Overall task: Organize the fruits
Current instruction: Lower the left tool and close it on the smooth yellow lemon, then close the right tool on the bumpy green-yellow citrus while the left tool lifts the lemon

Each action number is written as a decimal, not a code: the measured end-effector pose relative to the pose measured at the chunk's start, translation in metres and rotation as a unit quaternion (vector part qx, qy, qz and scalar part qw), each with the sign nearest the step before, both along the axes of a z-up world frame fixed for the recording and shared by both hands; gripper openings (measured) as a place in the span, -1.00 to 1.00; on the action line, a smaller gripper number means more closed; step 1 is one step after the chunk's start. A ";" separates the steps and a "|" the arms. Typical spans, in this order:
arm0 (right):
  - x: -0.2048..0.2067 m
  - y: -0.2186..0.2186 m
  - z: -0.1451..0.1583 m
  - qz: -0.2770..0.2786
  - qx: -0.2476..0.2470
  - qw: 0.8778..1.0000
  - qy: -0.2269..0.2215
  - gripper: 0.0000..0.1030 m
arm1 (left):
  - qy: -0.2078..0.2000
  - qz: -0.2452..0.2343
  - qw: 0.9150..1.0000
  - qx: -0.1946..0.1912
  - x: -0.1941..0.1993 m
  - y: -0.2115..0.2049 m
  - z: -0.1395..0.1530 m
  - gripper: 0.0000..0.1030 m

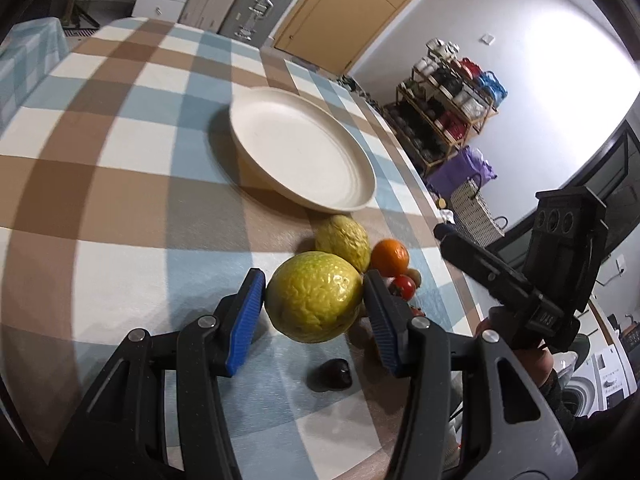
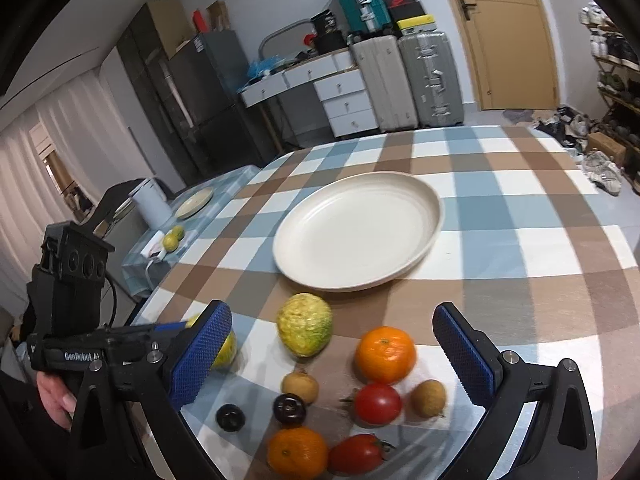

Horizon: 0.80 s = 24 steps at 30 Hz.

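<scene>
My left gripper is shut on a yellow-green citrus fruit and holds it just above the checked tablecloth. The held fruit peeks out behind my right gripper's left finger. A cream plate lies beyond, with nothing on it. A second bumpy yellow-green fruit, an orange, another orange, two tomatoes, two small brown fruits and two dark fruits lie near the table's front edge. My right gripper is open above them and holds nothing.
The table's right edge runs close to the fruits in the left wrist view. The right gripper's body hangs at the right there. A side table with a white pot, a plate and two fruits stands to the left.
</scene>
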State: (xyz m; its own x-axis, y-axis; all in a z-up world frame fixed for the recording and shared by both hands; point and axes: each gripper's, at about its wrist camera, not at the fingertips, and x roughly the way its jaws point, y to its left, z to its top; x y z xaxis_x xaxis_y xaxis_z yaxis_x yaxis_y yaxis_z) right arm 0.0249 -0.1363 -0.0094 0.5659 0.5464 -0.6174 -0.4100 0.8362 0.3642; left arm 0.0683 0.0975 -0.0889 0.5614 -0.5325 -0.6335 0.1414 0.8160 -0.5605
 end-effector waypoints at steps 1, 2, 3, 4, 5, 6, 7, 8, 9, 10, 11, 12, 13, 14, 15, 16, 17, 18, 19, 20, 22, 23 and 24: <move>0.001 0.004 0.000 0.007 -0.003 1.000 0.002 1.00 | -0.002 0.005 1.000 0.001 -0.001 0.005 0.002 -0.07; 0.002 0.008 -0.001 0.015 -0.007 1.000 0.006 1.00 | -0.005 0.009 1.000 0.001 -0.002 0.009 0.003 -0.07; 0.003 0.012 -0.001 0.022 -0.011 1.000 0.009 1.00 | -0.007 0.016 1.000 0.002 -0.002 0.014 0.005 -0.07; 0.005 0.019 -0.002 0.031 -0.020 0.999 0.013 0.99 | -0.008 0.020 1.000 0.003 -0.005 0.017 0.006 -0.07; 0.007 0.023 -0.002 0.035 -0.027 0.999 0.016 0.95 | -0.010 0.024 1.000 0.004 -0.006 0.021 0.007 -0.07; 0.008 0.027 -0.003 0.040 -0.033 0.999 0.018 0.93 | -0.011 0.028 1.000 0.004 -0.007 0.024 0.008 -0.07; 0.011 0.033 -0.005 0.046 -0.041 0.998 0.022 0.88 | -0.011 0.031 0.999 0.003 -0.009 0.028 0.008 -0.07; 0.012 0.036 -0.006 0.050 -0.047 0.997 0.026 0.82 | -0.011 0.033 0.999 0.002 -0.010 0.030 0.008 -0.07; 0.014 0.039 -0.008 0.053 -0.053 0.997 0.030 0.80 | -0.012 0.035 0.999 0.000 -0.010 0.034 0.009 -0.07; 0.016 0.043 -0.009 0.057 -0.059 0.996 0.034 0.72 | -0.012 0.038 0.999 0.000 -0.011 0.037 0.008 -0.07; 0.018 0.048 -0.011 0.061 -0.066 0.995 0.038 0.66 | -0.012 0.039 0.999 0.000 -0.013 0.039 0.008 -0.07; 0.020 0.050 -0.013 0.064 -0.074 0.994 0.039 0.64 | -0.012 0.041 0.999 0.001 -0.014 0.040 0.008 -0.07; 0.019 0.055 -0.013 0.069 -0.085 0.993 0.034 0.59 | -0.011 0.044 0.999 0.001 -0.014 0.042 0.006 -0.07; 0.018 0.059 -0.013 0.074 -0.094 0.992 0.028 0.56 | -0.011 0.046 0.999 0.000 -0.015 0.044 0.006 -0.07; 0.015 0.065 -0.013 0.080 -0.110 0.990 0.019 0.56 | -0.010 0.047 0.999 -0.003 -0.015 0.046 0.006 -0.07; 0.014 0.071 -0.013 0.084 -0.127 0.988 0.014 0.56 | -0.010 0.049 0.999 -0.006 -0.015 0.049 0.006 -0.07; 0.013 0.077 -0.015 0.089 -0.146 0.985 0.010 0.54 | -0.010 0.050 0.999 -0.007 -0.016 0.049 0.005 -0.07; 0.012 0.081 -0.017 0.093 -0.156 0.983 0.010 0.50 | -0.011 0.051 0.999 -0.009 -0.017 0.050 0.005 -0.07; 0.012 0.086 -0.020 0.099 -0.171 0.980 0.012 0.42 | -0.011 0.052 0.999 -0.009 -0.017 0.050 0.005 -0.07; 0.012 0.090 -0.023 0.101 -0.181 0.978 0.013 0.35 | -0.011 0.053 0.998 -0.010 -0.017 0.051 0.005 -0.07; 0.012 0.096 -0.029 0.103 -0.204 0.973 0.016 0.24 | -0.010 0.054 0.998 -0.011 -0.018 0.052 0.004 -0.07; 0.011 0.099 -0.031 0.101 -0.218 0.971 0.011 0.19 | -0.009 0.054 0.998 -0.010 -0.018 0.052 0.004 -0.07; 0.010 0.102 -0.032 0.099 -0.233 0.967 0.004 0.15 | -0.007 0.055 0.998 -0.009 -0.018 0.052 0.003 -0.07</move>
State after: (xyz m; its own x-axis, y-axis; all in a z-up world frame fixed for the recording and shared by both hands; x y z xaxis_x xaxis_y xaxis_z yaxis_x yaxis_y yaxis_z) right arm 0.0347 -0.0347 -0.0414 0.4737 0.3047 -0.8263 -0.5770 0.8162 -0.0298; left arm 0.0507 0.1498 -0.0856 0.6260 -0.4784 -0.6158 0.0587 0.8164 -0.5745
